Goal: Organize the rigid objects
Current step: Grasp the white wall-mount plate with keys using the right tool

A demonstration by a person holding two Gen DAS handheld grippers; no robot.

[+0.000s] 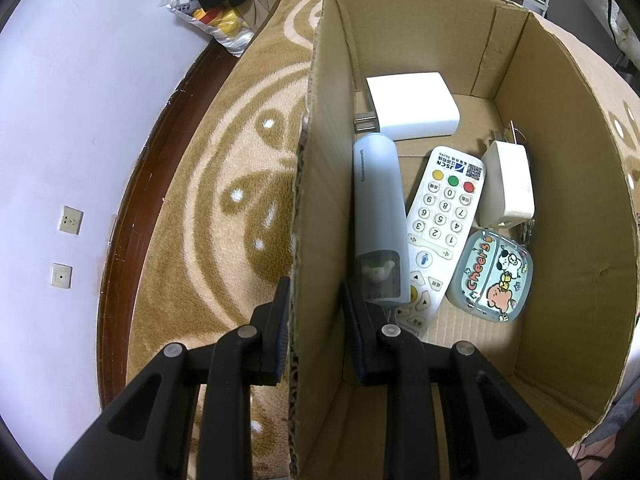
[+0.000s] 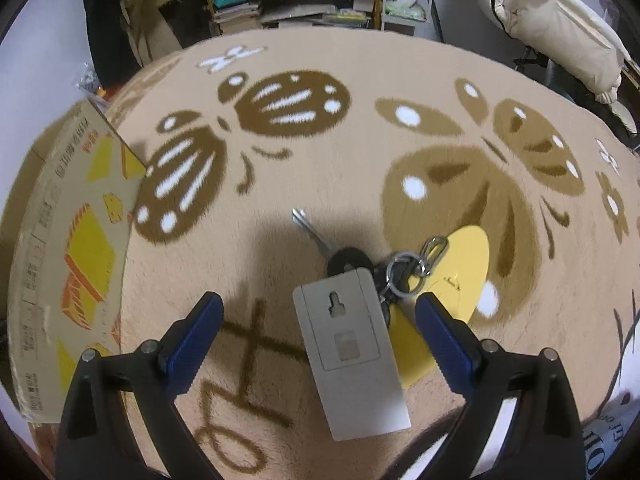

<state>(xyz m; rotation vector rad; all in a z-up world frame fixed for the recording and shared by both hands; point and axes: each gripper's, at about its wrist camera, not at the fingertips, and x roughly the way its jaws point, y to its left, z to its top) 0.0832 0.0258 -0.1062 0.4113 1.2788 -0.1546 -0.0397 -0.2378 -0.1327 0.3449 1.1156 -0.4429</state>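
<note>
steeply tilted, left tool [image 1: 314, 312] pinches box wall [image 1: 320, 184].

both wrist cameras are looking steeply down, close, sharing the brown cardboard box [image 1: 560, 220] [image 2: 60, 240] and butterfly-patterned beige blanket [image 1: 224, 184] [image 2: 360, 160].

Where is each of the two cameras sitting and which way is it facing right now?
Left wrist: on the left gripper, facing steeply down into the cardboard box; its fingers clamp the box wall.
Right wrist: on the right gripper, facing down at a grey remote with keys on the blanket; open fingers show.
Shared: box and butterfly-patterned blanket.
</note>
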